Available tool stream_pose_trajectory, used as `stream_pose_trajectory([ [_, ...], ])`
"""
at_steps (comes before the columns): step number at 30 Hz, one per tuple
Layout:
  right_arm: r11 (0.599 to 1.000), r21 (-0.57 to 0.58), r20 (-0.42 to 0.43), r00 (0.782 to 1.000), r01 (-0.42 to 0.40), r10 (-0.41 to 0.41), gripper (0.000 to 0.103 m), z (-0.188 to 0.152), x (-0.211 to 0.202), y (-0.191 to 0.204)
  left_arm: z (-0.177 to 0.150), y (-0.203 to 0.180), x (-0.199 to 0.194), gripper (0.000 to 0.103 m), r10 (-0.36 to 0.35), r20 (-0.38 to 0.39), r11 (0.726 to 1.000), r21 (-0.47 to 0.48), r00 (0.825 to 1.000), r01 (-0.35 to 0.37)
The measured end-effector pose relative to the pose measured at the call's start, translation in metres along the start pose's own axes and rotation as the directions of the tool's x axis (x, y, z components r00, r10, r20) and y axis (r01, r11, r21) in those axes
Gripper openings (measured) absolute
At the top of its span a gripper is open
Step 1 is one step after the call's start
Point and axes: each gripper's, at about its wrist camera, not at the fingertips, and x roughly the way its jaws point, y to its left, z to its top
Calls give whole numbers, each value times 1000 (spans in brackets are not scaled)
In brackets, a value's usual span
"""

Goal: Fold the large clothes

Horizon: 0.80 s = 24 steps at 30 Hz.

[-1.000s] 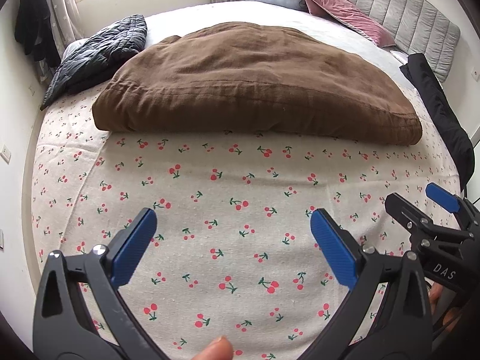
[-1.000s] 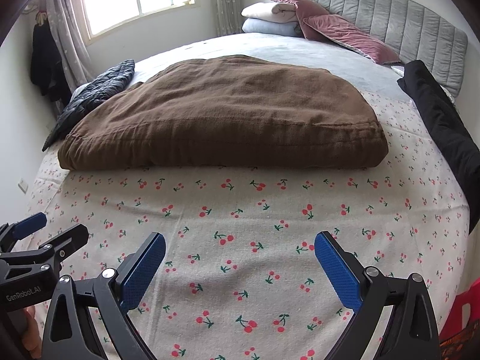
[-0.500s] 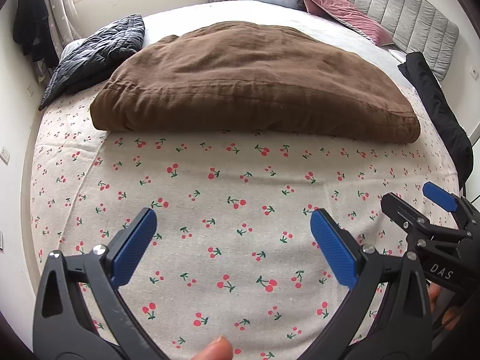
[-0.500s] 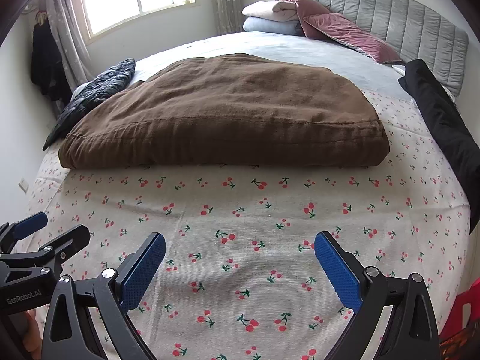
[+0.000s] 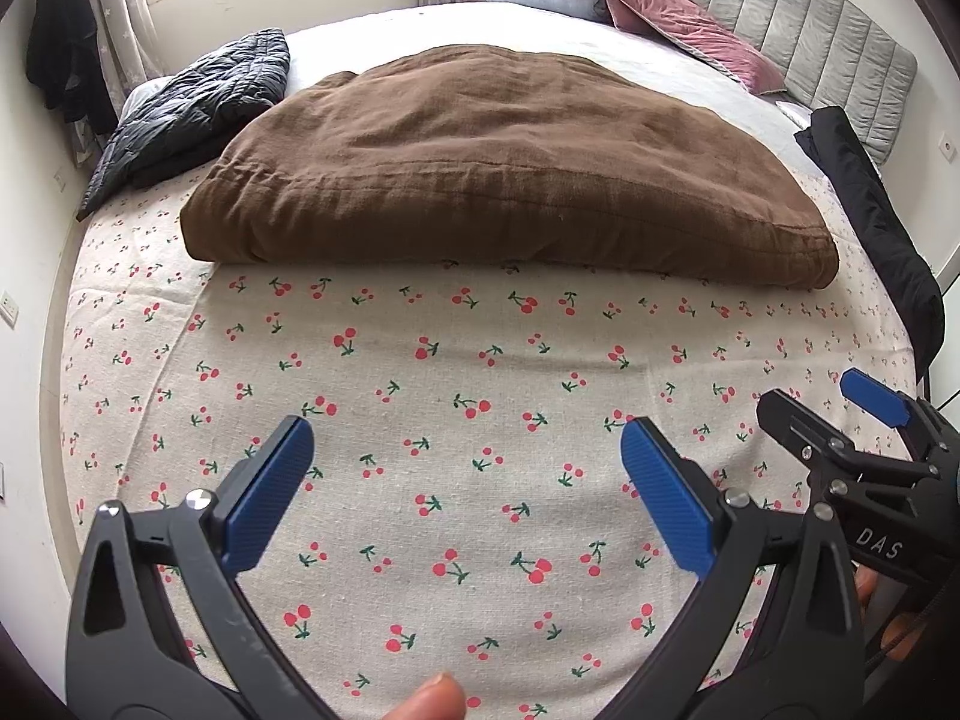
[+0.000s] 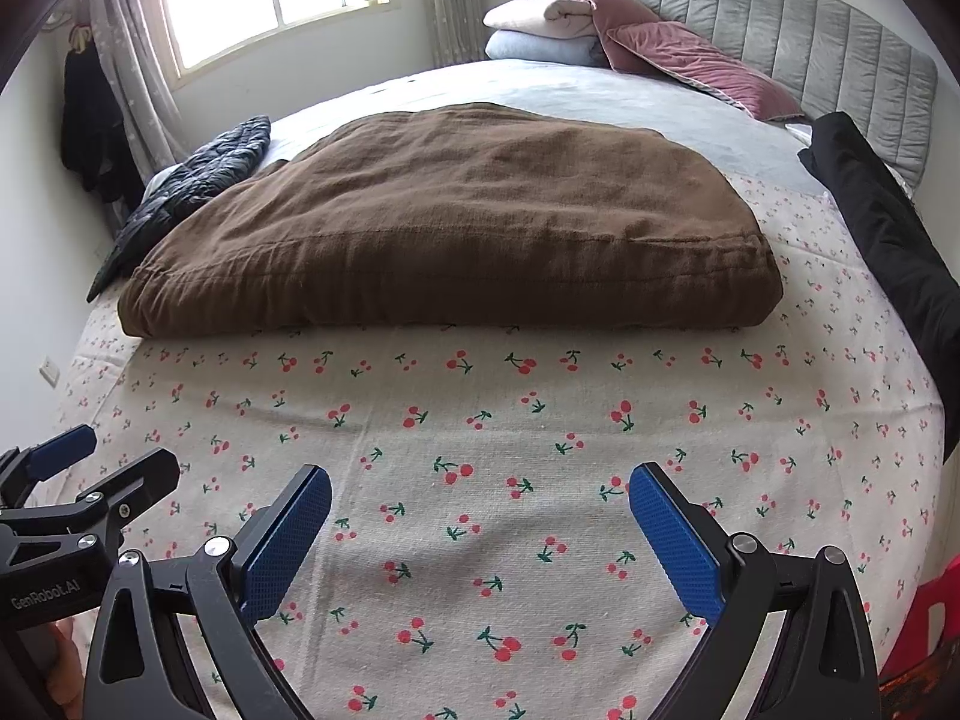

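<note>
Both grippers, left (image 5: 462, 480) and right (image 6: 480, 531), gape wide and empty, having edged nearer the folded brown garment (image 5: 510, 180) mid-bed (fold looks finished).

"DAS" stands on the right gripper (image 5: 864, 420); "GenRobot.AI" on the left gripper (image 6: 90, 462).

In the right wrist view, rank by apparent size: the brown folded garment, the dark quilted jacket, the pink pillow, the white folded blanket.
1. brown folded garment, by far the largest.
2. pink pillow and dark quilted jacket: look alike, and the jacket is partly hidden, so not ranked.
3. white folded blanket, smallest, though farthest from the camera.
</note>
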Motion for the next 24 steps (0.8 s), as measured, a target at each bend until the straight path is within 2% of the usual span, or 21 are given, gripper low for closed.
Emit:
stream_pose_trajectory([
  [24,1000,8,-9,1000,-6,6,100,-2,3,2,1,1,0,102,-3,-1,1000,0,1000,3],
])
